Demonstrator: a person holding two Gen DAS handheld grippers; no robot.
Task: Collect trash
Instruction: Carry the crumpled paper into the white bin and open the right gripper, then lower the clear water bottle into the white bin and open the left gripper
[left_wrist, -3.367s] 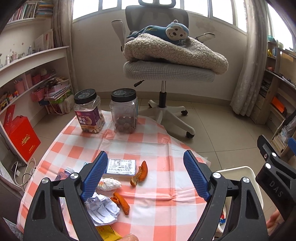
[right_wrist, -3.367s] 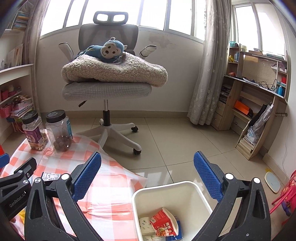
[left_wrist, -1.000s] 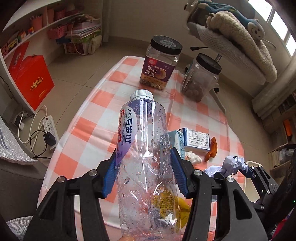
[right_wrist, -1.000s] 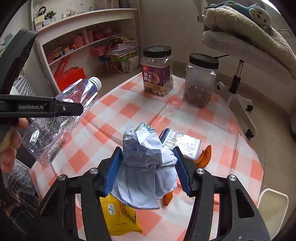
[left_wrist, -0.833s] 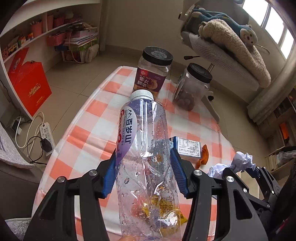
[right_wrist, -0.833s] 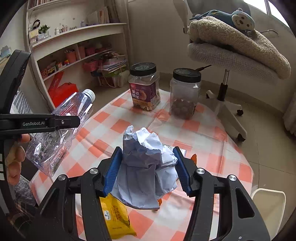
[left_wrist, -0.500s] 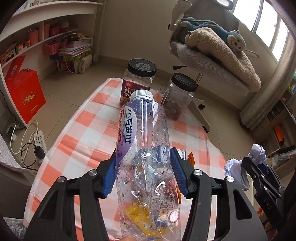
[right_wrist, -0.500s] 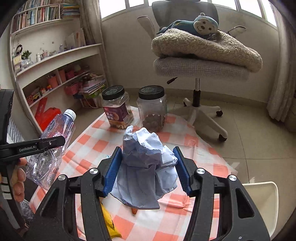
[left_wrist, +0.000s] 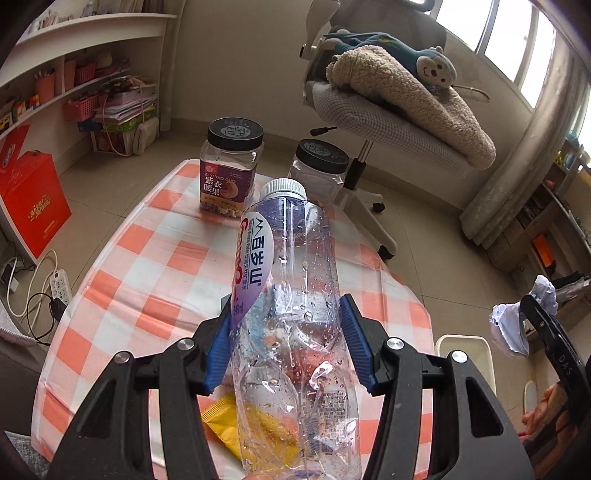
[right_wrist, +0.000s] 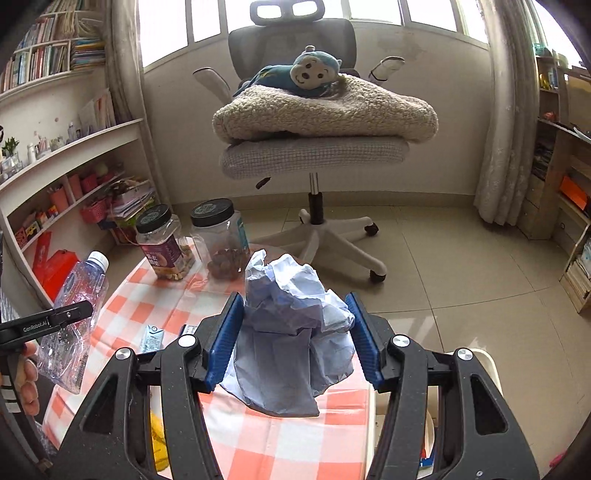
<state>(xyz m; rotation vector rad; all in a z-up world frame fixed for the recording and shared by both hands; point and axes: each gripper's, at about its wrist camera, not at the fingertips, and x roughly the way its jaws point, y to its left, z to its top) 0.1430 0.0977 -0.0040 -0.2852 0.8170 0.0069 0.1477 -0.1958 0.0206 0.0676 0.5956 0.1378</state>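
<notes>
My left gripper (left_wrist: 288, 343) is shut on a clear, empty plastic bottle (left_wrist: 291, 295) with a white cap and holds it above the checked table. The bottle also shows in the right wrist view (right_wrist: 74, 317). My right gripper (right_wrist: 295, 332) is shut on a crumpled ball of white paper (right_wrist: 291, 328), held above the table's right edge. That paper also shows in the left wrist view (left_wrist: 517, 325). A white trash bin (left_wrist: 465, 354) stands on the floor right of the table; its rim shows in the right wrist view (right_wrist: 491, 365).
The round table (left_wrist: 140, 266) has an orange-and-white checked cloth. On it stand two black-lidded jars (left_wrist: 231, 170) (left_wrist: 319, 166), a small carton (right_wrist: 151, 338) and a yellow wrapper (left_wrist: 229, 421). A grey office chair (right_wrist: 314, 147) with a blanket and plush toy stands behind. Shelves line the left wall.
Both grippers were open and empty earlier; now each holds trash. Over the last second both have lifted and swung right, toward the bin side of the table.
</notes>
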